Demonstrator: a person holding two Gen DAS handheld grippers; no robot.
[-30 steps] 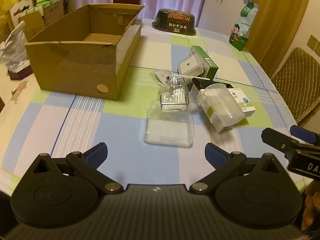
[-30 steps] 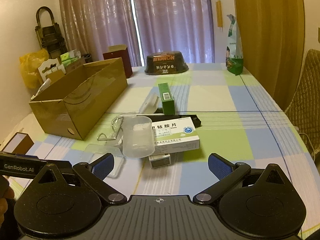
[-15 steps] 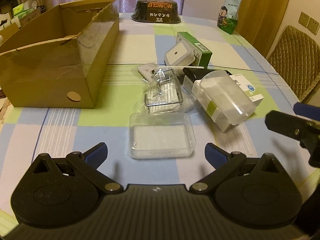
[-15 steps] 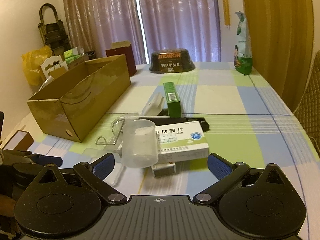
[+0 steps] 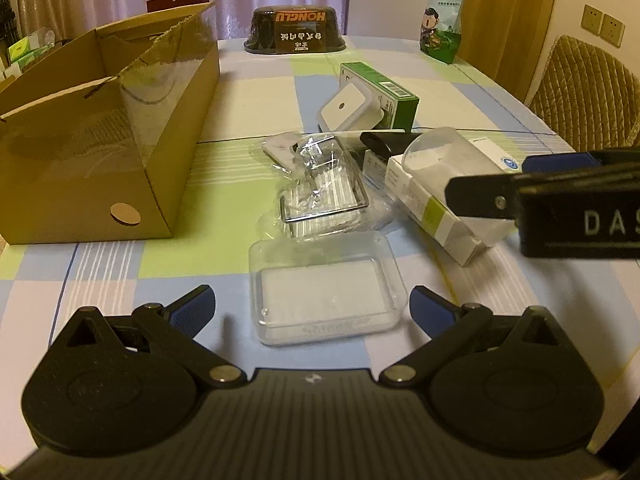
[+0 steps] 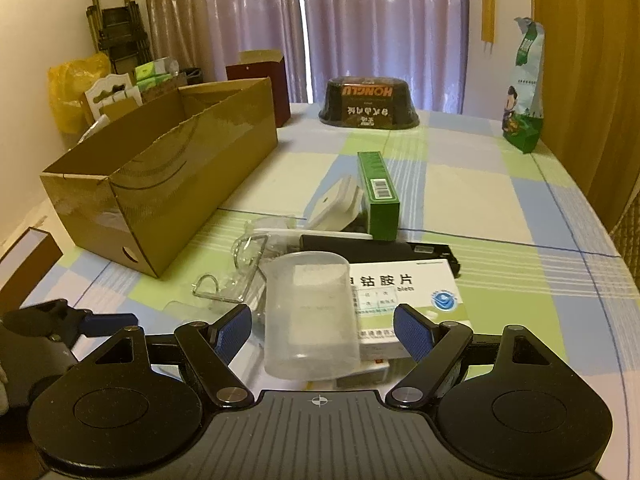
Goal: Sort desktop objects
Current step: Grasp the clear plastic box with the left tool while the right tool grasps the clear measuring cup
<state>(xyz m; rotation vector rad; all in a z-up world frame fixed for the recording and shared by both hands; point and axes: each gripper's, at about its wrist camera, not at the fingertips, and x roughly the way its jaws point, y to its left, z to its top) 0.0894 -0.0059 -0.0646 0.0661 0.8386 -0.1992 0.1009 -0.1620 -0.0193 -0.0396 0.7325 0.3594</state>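
- Both grippers have come forward and lower since the earlier frames: the left gripper (image 5: 312,304) now has the clear tray (image 5: 324,290) between its tips, and the right gripper (image 6: 322,330) has closed in on the plastic cup (image 6: 310,312).
- Left gripper: fingers (image 5: 194,306) spread wide, one on each side of the clear tray and not touching it. The tray lies flat on the checked tablecloth (image 5: 100,264).
- Right gripper: fingers (image 6: 234,330) also spread wide, with the cup lying on its side between them. The cup rests on the white medicine box (image 6: 404,292); whether either pad touches the cup cannot be told.
- In the left wrist view the right gripper (image 5: 486,184) enters from 3 o'clock, over the same cup (image 5: 444,160) and white box (image 5: 436,216).
- At 12 o'clock from the tray sits a crumpled clear wrapper with a wire frame (image 5: 320,184). Beyond it, a white square adapter (image 5: 348,110) leans against a green box (image 5: 380,90).
- A black flat item (image 6: 376,246) lies behind the white box, at its 12 o'clock in the right wrist view.
- The open cardboard box (image 5: 100,148) stands at 10 o'clock from the tray, well apart from the pile.
- At the far end of the table: a dark upside-down bowl (image 5: 294,30) at 12 o'clock and a green-and-white bag (image 5: 442,12) at 1 o'clock.
- A woven chair (image 5: 584,84) stands at 2 o'clock beside the table.
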